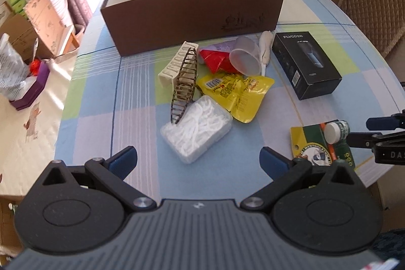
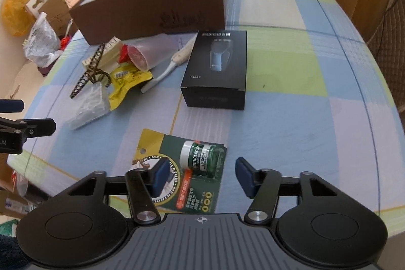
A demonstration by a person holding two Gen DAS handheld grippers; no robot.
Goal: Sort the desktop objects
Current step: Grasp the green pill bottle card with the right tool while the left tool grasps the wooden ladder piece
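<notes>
A: So, status at this entry? How far had the sorting got?

B: Barely begun, by my reading. What showed of the box [image 1: 192, 9] interior was bare white wall; its floor was hidden. Everything else lay on the table [image 2: 291, 118] in front of the box.

A: Inventory?

B: Just before the box: a rack [image 1: 177, 65], a wire piece [image 1: 184, 85], a red packet [image 1: 215, 60], a cup [image 1: 245, 57] on its side, a yellow pouch [image 1: 235, 92] and a clear case [image 1: 197, 128] of white picks. Right of that pile, the black carton [image 2: 217, 70]. Farthest from the box, the salve card [image 2: 187, 168].

A: Grippers?

B: Left gripper [image 1: 198, 163] was spread wide, empty, nearest the clear case. Right gripper [image 2: 202, 176] was likewise spread and empty, its fingers either side of the salve card; contact unclear.

A: Legible text?

B: Carton: "FLYCO", model "FS889". Jar on the card: "MENTHOLATUM LIP SALVE". The box front bore an embossed mark, unreadable.
</notes>
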